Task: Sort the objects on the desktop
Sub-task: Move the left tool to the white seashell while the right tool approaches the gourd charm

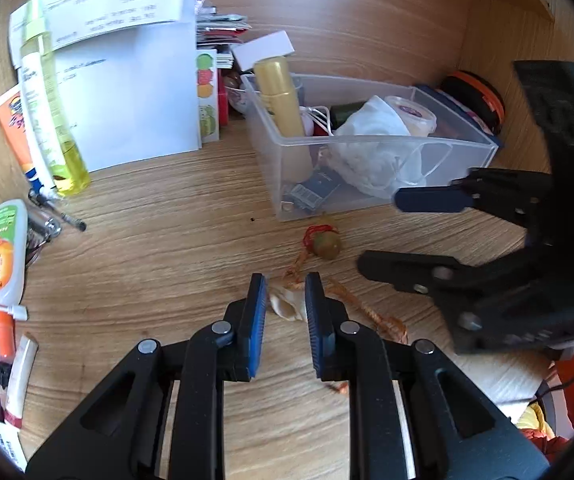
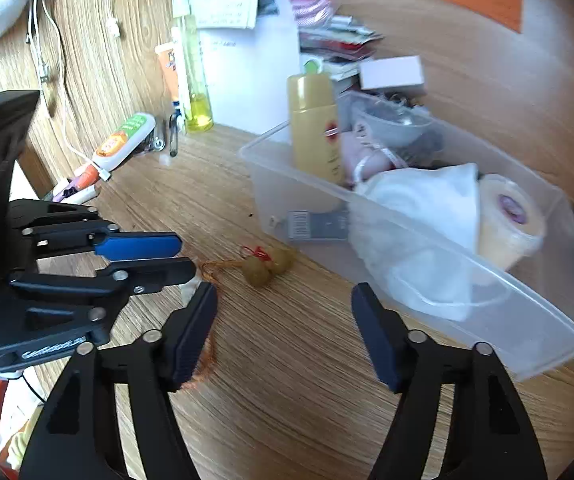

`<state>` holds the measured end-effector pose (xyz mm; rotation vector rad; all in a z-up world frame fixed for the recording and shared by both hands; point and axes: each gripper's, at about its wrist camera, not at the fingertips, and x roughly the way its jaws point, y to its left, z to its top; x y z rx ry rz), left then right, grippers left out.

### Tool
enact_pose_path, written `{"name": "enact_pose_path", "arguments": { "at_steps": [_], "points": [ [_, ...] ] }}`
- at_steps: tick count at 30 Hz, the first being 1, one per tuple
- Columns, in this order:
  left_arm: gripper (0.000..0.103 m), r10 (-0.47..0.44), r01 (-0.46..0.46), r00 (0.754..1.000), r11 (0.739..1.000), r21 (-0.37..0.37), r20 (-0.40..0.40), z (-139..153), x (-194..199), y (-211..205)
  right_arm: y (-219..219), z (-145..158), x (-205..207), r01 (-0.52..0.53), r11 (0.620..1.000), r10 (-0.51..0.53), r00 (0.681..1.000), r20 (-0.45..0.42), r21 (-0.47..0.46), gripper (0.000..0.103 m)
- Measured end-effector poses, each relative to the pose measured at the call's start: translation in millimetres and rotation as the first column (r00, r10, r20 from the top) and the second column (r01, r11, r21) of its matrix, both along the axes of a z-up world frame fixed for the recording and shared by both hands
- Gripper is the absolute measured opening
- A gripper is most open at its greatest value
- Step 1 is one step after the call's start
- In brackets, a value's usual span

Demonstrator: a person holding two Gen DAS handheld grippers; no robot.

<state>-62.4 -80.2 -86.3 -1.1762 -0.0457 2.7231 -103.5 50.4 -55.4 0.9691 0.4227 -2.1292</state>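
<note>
Between the left gripper (image 1: pixel 286 304), its 2 pads nearly pinching it, sits a pale shell (image 1: pixel 286 307) on orange cord (image 1: pixel 371 314): likely light, brittle, best held by its flat sides.
</note>
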Motion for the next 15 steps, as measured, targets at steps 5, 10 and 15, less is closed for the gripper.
{"name": "enact_pose_path", "arguments": {
  "at_steps": [5,10,15],
  "points": [
    [0.019,-0.013,0.013,1.000,1.000,0.016,0.006,-2,9,-9,-22,-9,-6,-0.005,0.999,0.005,1.000,0.007,0.043,0.057],
    [0.028,-0.061,0.061,0.998,0.998,0.027,0.000,-1,13,-6,-36,-23,-13,0.003,0.997,-0.006,0.999,0.040,0.072,0.049],
    [0.032,-0.077,0.077,0.997,0.997,0.021,0.026,-4,8,-2,-38,-27,-16,0.026,0.998,-0.028,0.999,0.038,0.065,0.048]
  ]
}}
